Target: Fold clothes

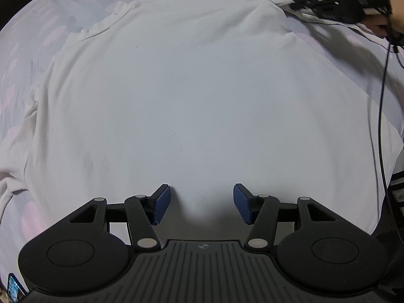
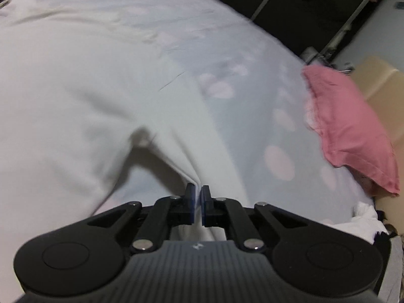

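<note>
Left tongs (image 1: 201, 203) held wide open, nothing gripped, low over white shirt (image 1: 192, 96) spread mid-frame on spotted bed sheet (image 1: 22, 50). Right tongs (image 2: 198, 205) clamped on lifted shirt edge; pink cloth (image 2: 353, 126) seen right of frame.

The left gripper (image 1: 201, 203) hovered, jaws spread wide, over a white shirt (image 1: 189, 96) lying flat on the bed (image 1: 32, 40).

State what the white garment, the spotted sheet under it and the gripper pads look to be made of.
White garment: soft matte knit, probably cotton; it creases and tents where the right gripper pinches it.
Spotted sheet: thin matte woven fabric, printed pink dots.
Left gripper pads: blue, ribbed, likely rubber or plastic.
</note>
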